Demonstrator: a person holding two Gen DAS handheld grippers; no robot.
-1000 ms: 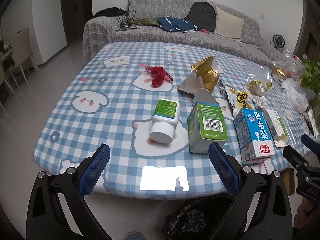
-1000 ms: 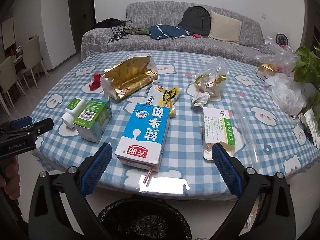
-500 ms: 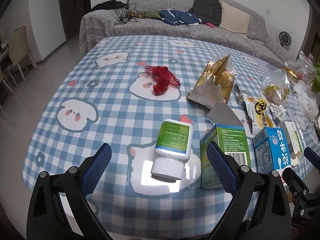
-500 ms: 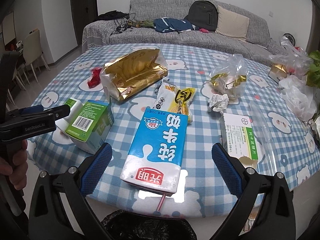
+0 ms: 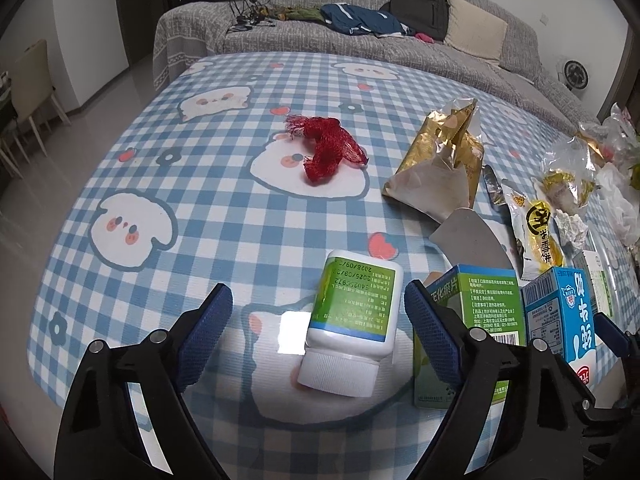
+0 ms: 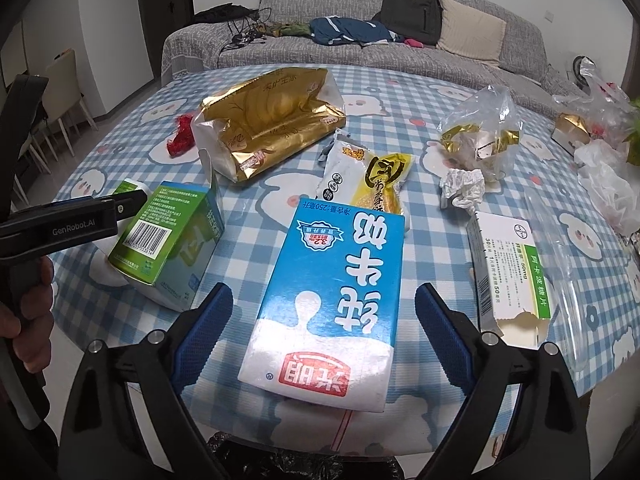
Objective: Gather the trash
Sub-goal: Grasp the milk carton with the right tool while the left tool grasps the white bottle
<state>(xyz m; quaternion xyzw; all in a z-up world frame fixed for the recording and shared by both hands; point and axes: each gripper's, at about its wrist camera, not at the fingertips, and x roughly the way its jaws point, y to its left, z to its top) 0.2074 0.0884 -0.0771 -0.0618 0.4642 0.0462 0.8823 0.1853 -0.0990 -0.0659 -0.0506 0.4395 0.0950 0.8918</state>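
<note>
Both grippers have dropped closer: left gripper [image 5: 318,312] narrows around the white bottle [image 5: 352,322], right gripper [image 6: 324,312] around the milk carton [image 6: 332,300] (neither touching), near the table edge [image 6: 420,440].

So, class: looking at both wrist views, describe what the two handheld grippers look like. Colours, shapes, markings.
Each gripper, left and right, has two black angular arms with silver rivets, ending in blue textured pads. In the right wrist view, the left one's black body reads "GenRobot.AI" in pale letters.
</note>
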